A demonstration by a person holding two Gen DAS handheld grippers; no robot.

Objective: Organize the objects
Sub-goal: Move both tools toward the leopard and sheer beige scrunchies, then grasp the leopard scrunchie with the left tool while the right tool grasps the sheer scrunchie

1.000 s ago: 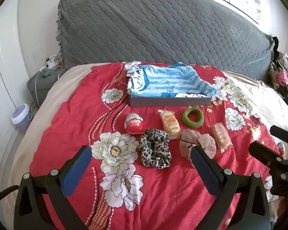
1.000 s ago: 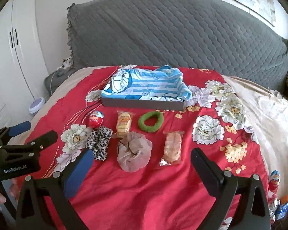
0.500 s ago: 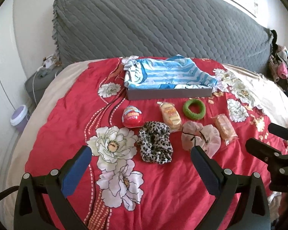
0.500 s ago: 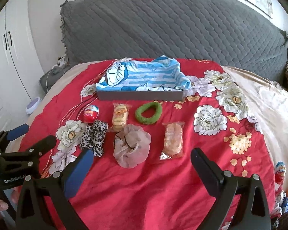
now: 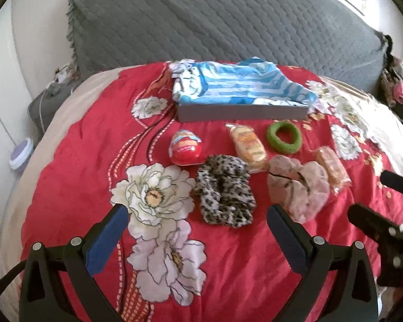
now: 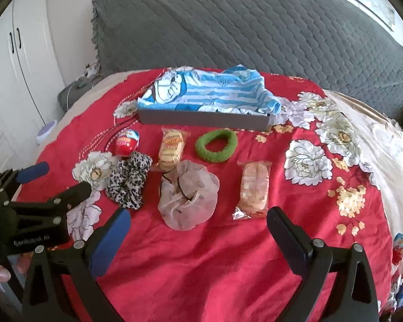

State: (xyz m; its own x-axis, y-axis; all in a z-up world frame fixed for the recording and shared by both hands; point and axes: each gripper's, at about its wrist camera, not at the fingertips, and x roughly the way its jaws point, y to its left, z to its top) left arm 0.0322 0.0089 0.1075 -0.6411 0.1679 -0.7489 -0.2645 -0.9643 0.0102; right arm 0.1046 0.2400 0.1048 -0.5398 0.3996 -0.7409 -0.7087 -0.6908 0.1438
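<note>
- We held the left gripper (image 5: 196, 222) with jaws apart over the leopard scrunchie (image 5: 224, 190).
- Our right gripper (image 6: 198, 224) was also wide apart, near the beige scrunchie (image 6: 188, 196).
- The items lay before the grey box (image 6: 204, 119).

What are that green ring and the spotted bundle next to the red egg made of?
The green ring looks like fuzzy knitted or terry fabric over elastic: matte with a nubby surface. The leopard-print scrunchie seems to be thin, gathered woven cloth, judging by its ruffled folds. The red egg looks glossy, probably foil or plastic wrap.
</note>
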